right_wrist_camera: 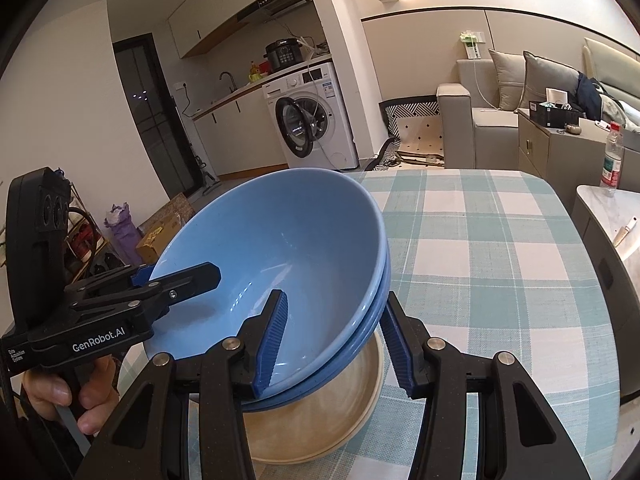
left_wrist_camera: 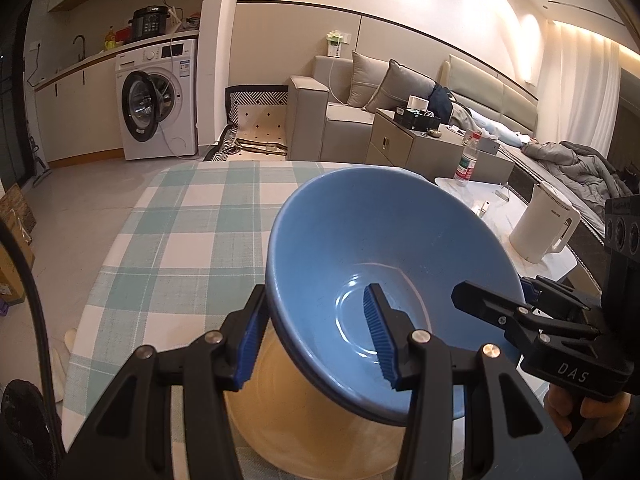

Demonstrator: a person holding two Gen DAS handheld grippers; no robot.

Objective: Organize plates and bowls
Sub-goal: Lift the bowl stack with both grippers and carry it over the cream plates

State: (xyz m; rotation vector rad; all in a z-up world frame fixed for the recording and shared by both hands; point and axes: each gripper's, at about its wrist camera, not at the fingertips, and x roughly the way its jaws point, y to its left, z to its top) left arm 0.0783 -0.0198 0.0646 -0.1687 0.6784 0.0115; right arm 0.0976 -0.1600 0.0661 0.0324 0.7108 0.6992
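A nested stack of blue bowls (left_wrist_camera: 360, 232) (right_wrist_camera: 280, 232) hangs tilted between both grippers. My left gripper (left_wrist_camera: 316, 292) is shut on the stack's left rim, one finger inside and one outside; in the right wrist view the left gripper (right_wrist_camera: 180, 272) shows at the left, held by a hand. My right gripper (right_wrist_camera: 334, 294) is shut on the opposite rim in the same way, and the right gripper (left_wrist_camera: 492, 288) appears at the right of the left wrist view. Right under the stack a cream dish (left_wrist_camera: 304, 420) (right_wrist_camera: 320, 420) lies on the table. Whether the stack touches it I cannot tell.
A teal-and-white checked cloth covers the table (left_wrist_camera: 192, 216) (right_wrist_camera: 500, 248). To the right, a lower marble side table (left_wrist_camera: 492, 200) carries a white kettle (left_wrist_camera: 544, 228) and a water bottle (left_wrist_camera: 468, 160) (right_wrist_camera: 612, 160). Beyond stand a sofa and a washing machine (left_wrist_camera: 156, 100).
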